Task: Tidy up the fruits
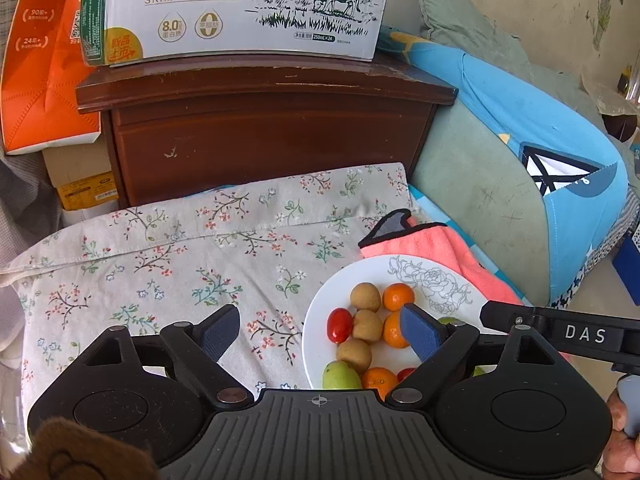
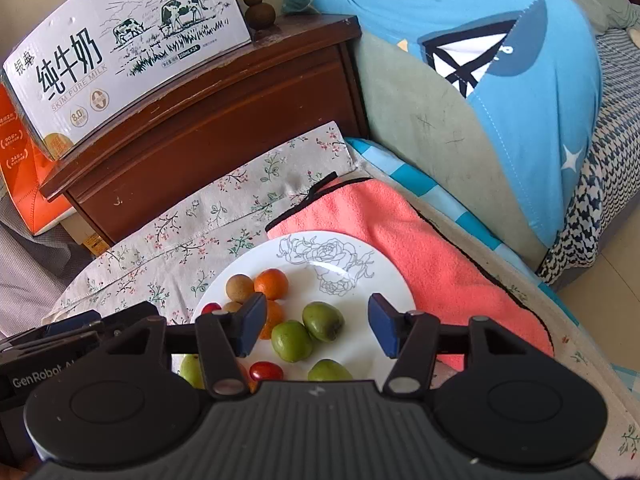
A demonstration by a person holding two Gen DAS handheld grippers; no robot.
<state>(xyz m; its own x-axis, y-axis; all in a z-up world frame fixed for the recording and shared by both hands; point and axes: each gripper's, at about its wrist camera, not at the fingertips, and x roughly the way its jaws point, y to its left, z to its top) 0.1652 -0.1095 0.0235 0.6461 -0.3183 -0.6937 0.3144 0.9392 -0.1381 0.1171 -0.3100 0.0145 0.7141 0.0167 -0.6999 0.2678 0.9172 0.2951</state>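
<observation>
On the floral cloth (image 1: 180, 248) below the wooden cabinet (image 1: 264, 136) sits the white plate (image 2: 360, 276), bare along its rose-printed far rim. Only the right wrist view shows the green fruits (image 2: 292, 340). Left gripper (image 1: 320, 332) and right gripper (image 2: 316, 328): jaws apart, empty, above the plate.

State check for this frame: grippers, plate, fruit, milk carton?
left gripper: open, empty
right gripper: open, empty, above the plate
plate: upright, holds all the fruit
green fruits: on the plate, grouped
oranges: on the plate
milk carton: closed, on the cabinet
</observation>
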